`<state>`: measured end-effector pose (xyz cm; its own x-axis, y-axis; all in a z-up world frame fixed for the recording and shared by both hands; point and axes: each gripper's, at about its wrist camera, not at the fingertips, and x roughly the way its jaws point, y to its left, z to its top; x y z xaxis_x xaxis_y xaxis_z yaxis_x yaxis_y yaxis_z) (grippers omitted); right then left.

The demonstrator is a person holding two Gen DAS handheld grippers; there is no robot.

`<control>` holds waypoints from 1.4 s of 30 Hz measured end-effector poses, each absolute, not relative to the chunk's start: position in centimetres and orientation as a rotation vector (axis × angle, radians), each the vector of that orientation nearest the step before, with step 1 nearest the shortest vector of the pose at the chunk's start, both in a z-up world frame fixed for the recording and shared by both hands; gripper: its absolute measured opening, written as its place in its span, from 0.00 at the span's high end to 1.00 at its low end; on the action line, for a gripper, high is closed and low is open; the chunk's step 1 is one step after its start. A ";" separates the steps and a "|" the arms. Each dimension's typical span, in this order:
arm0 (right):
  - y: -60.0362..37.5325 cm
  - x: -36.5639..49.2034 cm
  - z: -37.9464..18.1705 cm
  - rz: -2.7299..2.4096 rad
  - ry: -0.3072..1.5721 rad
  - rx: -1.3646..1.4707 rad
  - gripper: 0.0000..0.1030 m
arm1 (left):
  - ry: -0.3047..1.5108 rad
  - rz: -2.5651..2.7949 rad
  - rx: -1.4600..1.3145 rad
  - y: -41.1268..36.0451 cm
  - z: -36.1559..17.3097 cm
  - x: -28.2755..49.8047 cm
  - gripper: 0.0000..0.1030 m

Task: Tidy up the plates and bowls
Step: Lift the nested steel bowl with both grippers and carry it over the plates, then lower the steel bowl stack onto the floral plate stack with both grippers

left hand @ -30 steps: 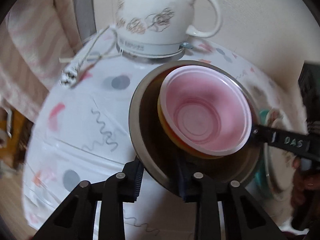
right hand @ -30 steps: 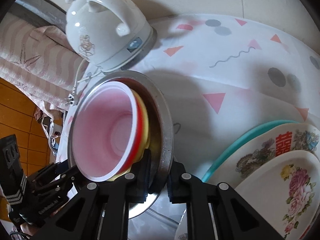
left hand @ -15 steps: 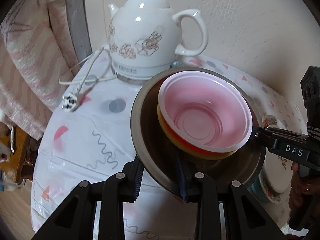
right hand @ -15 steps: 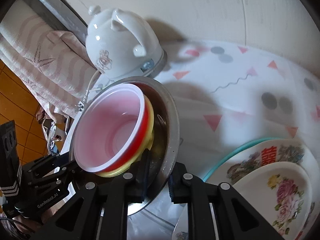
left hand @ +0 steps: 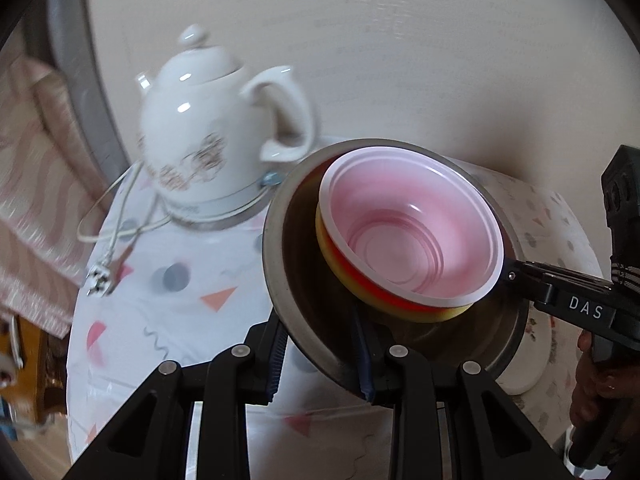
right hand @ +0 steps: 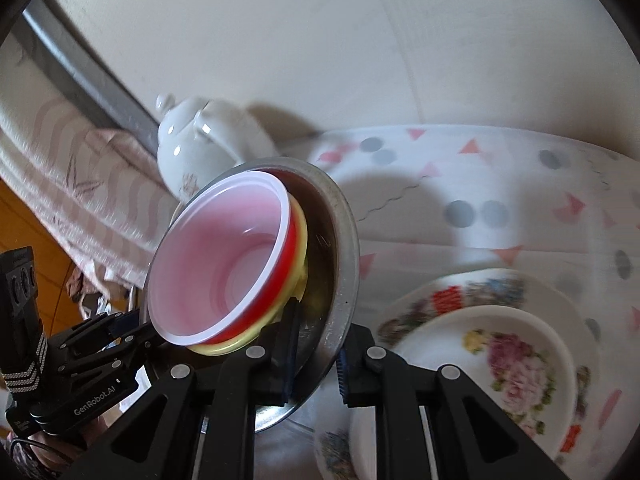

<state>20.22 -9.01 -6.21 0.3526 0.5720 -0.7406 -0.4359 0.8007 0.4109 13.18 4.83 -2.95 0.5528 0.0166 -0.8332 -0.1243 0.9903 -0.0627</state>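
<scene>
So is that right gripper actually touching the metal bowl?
Touching. In the right wrist view, the right gripper clamps the metal bowl rim, one pad inside, one outside.

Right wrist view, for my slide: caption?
Both grippers hold a steel bowl with nested plastic bowls above plates.

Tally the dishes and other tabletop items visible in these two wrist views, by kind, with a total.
Metal bowls: 1, the steel bowl pinched by both grippers
Plastic bowls nested inside it: 3, pink bowl, red bowl, yellow bowl
Floral plates: 2, large plate, smaller plate
Kettles: 1, white kettle
Total: 7
</scene>
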 end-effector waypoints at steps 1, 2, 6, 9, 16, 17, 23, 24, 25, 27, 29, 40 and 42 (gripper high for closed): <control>-9.4 20.1 -6.1 0.643 1.015 0.162 0.84 | 0.979 0.066 -0.110 4.4 -2.7 13.4 0.71; -10.0 20.1 -5.9 0.630 1.010 0.173 0.84 | 0.976 0.049 -0.102 3.9 -2.6 13.7 0.71; -12.4 19.5 -5.6 0.570 0.994 0.221 0.84 | 0.976 -0.009 -0.068 2.2 -2.3 14.4 0.71; -14.1 19.0 -5.6 0.525 0.991 0.260 0.84 | 0.976 -0.058 -0.042 0.9 -2.2 14.8 0.71; -17.3 17.5 -5.7 0.430 0.978 0.318 0.84 | 0.990 -0.160 0.006 -1.7 -2.4 15.7 0.71; -17.8 17.3 -5.7 0.417 0.976 0.327 0.84 | 0.994 -0.172 0.011 -1.8 -2.6 15.8 0.71; -20.0 15.7 -6.3 0.330 0.977 0.373 0.84 | 1.021 -0.253 0.055 -4.2 -3.3 15.9 0.71; -20.4 15.4 -6.5 0.312 0.977 0.381 0.84 | 1.027 -0.268 0.064 -4.7 -3.6 15.9 0.71; -20.8 15.2 -6.7 0.302 0.979 0.388 0.84 | 1.031 -0.277 0.068 -5.0 -3.7 15.8 0.71; -21.6 14.6 -7.1 0.274 0.984 0.410 0.84 | 1.041 -0.298 0.076 -5.6 -4.0 15.8 0.71; -22.1 14.3 -7.4 0.257 0.986 0.418 0.84 | 1.051 -0.314 0.087 -6.2 -4.2 15.8 0.71; -23.2 14.2 -8.7 0.223 1.012 0.435 0.84 | 1.097 -0.315 0.109 -7.3 -6.0 16.4 0.70; -23.1 14.3 -8.8 0.225 1.015 0.432 0.84 | 1.099 -0.310 0.108 -7.4 -6.1 16.5 0.70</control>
